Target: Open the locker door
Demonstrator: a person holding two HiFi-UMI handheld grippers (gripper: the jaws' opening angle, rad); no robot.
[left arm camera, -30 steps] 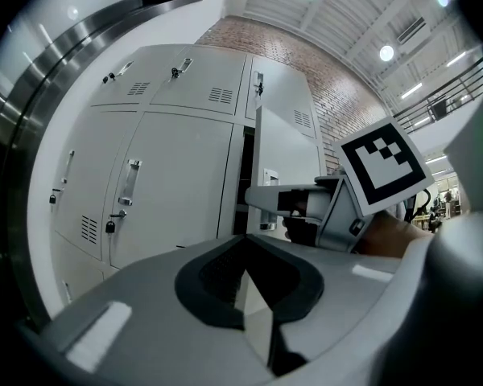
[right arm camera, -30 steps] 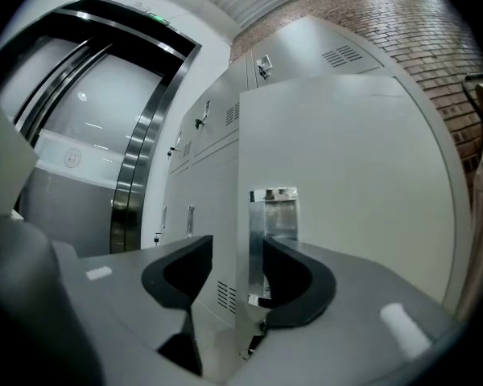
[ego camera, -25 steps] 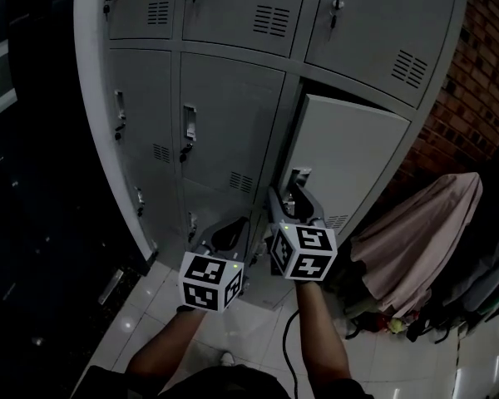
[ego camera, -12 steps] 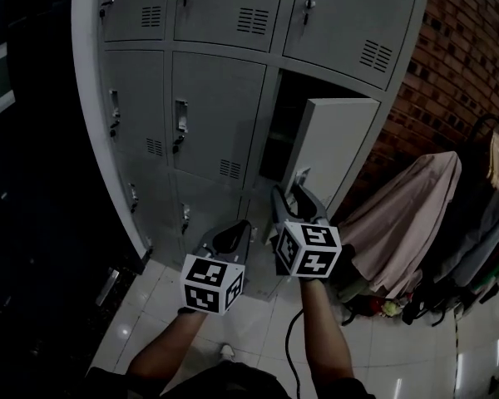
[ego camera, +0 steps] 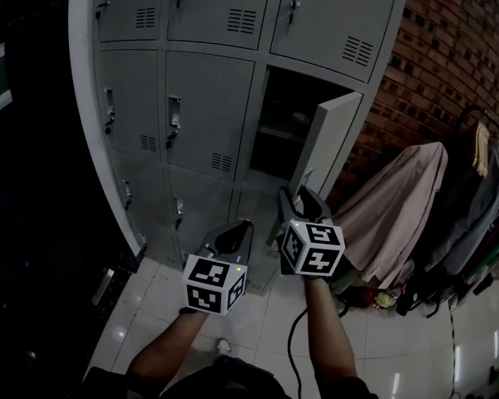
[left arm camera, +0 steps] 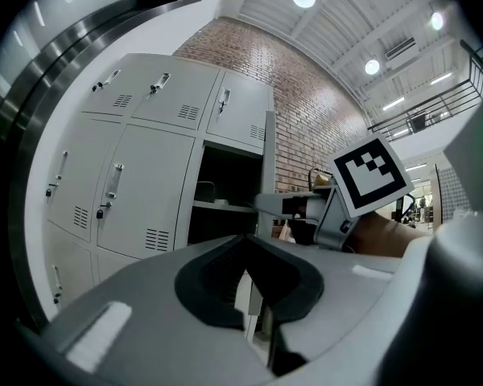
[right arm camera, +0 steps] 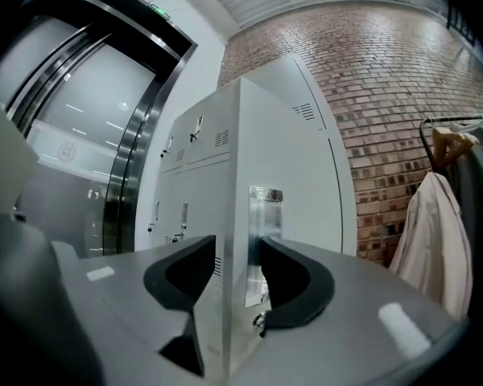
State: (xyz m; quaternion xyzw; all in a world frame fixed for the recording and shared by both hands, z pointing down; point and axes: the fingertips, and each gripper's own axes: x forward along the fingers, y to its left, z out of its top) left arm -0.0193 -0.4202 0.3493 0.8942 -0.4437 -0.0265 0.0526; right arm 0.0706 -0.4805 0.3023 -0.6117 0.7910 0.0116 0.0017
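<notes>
The grey locker door (ego camera: 333,139) stands swung well out from its dark compartment (ego camera: 284,128), in the right column of the locker bank. My right gripper (ego camera: 303,192) is shut on the door's free edge, low down. In the right gripper view the door (right arm camera: 298,167) runs edge-on between the two pads, and the right pad lies against the metal handle plate (right arm camera: 266,215). My left gripper (ego camera: 237,228) hangs lower left of it with nothing held. Its jaws (left arm camera: 248,276) stand together, pointing at the open compartment (left arm camera: 225,191).
Closed lockers (ego camera: 204,106) fill the bank to the left and above. A brick wall (ego camera: 457,48) stands at the right. Beside it, clothes (ego camera: 395,214) hang on a rack close to the door's swing. White floor tiles (ego camera: 258,322) lie below.
The door has swung from slightly ajar to well open, exposing the compartment and its shelf. My right gripper has stayed clamped on its edge; the left has barely moved.
</notes>
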